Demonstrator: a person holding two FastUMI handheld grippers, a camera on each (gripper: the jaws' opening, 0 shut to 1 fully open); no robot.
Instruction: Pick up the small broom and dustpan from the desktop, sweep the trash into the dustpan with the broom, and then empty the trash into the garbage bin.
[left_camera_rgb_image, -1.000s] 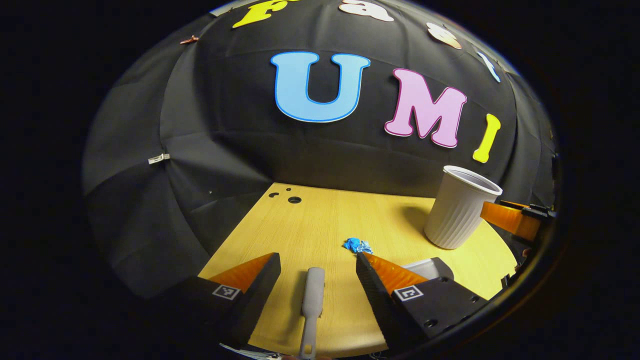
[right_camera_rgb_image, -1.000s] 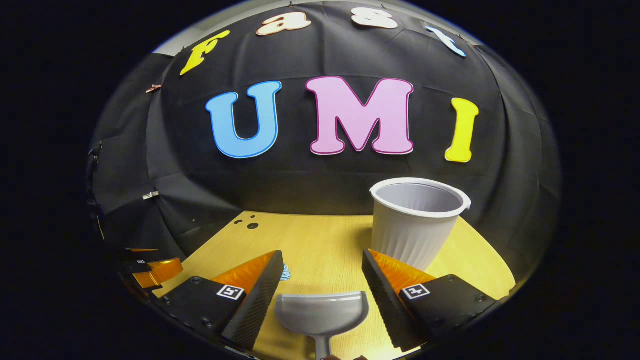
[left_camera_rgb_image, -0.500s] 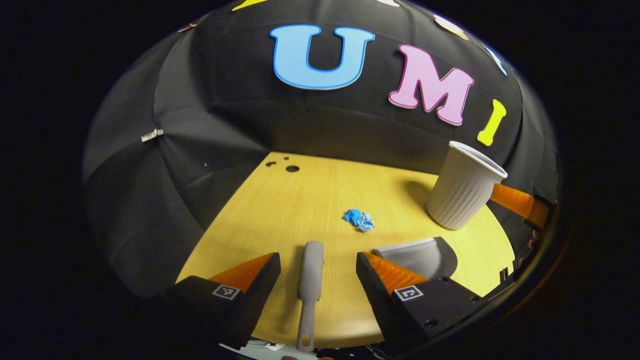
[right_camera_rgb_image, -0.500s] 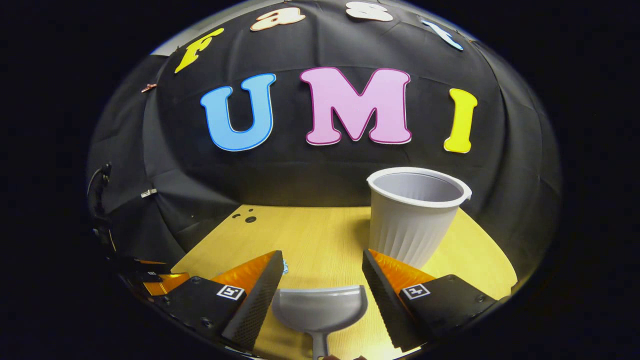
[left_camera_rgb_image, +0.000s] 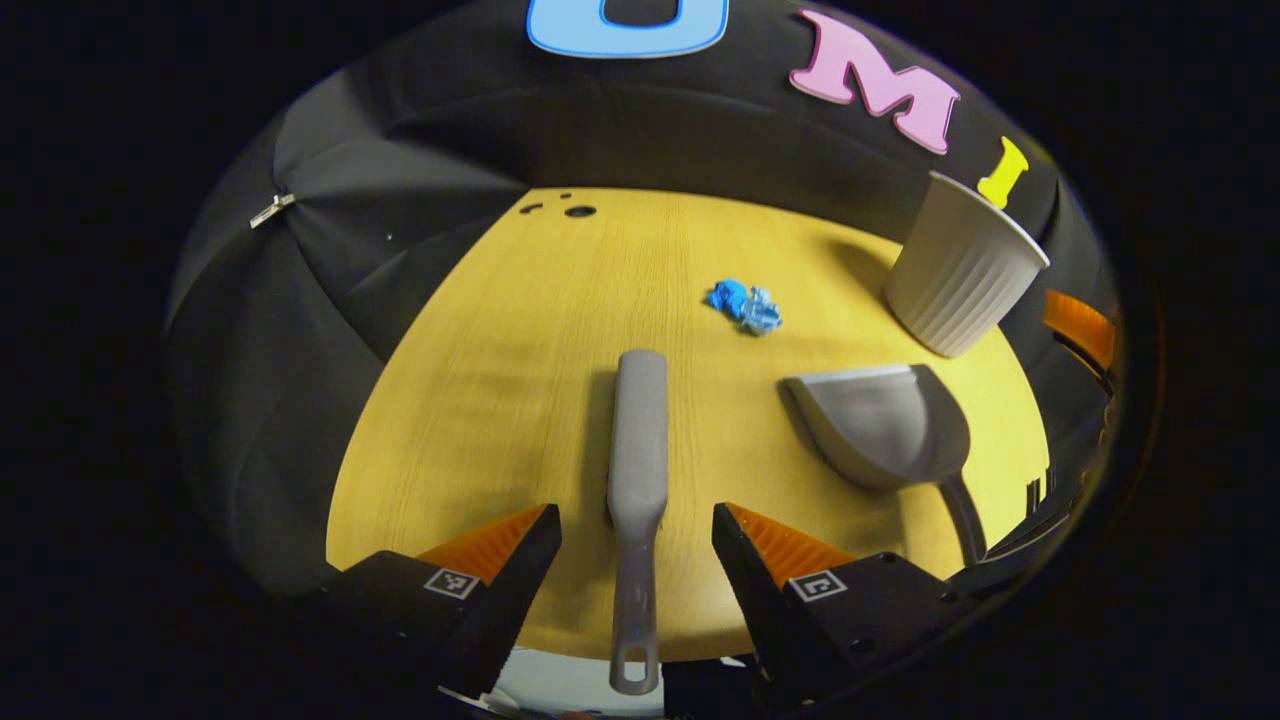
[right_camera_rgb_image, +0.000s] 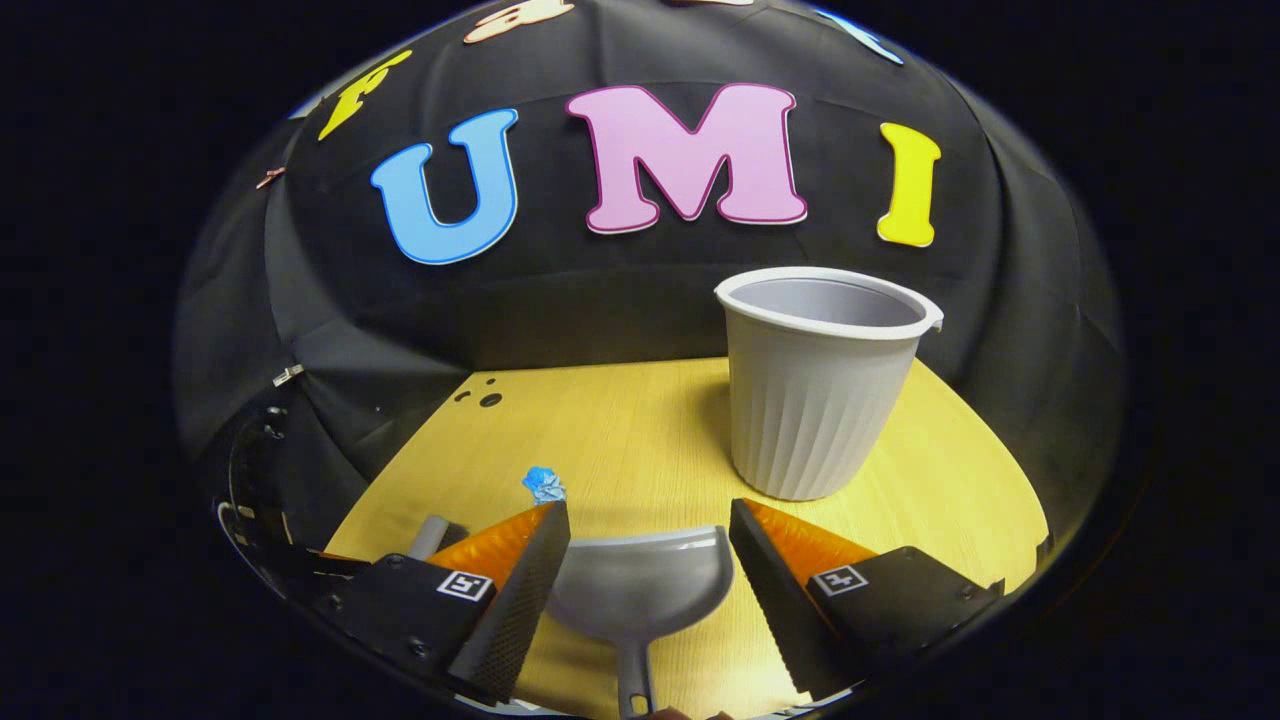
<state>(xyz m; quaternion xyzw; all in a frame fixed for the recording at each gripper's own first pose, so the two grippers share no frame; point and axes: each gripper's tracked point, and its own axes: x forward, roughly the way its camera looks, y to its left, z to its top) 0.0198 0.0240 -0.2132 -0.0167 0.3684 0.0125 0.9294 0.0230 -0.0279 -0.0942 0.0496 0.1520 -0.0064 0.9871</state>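
Both jaws wide, nothing gripped.

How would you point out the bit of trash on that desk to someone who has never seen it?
Start at the yellow wooden desk and find the tall ribbed bin at its far right. Left of the bin, beyond the broom and dustpan, lies the trash. It is a small crumpled wad, the one bright blue thing among grey tools.

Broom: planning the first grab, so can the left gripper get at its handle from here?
Probably yes. The broom lies flat on the desktop, its handle running between the open left gripper fingers, nothing beside it.
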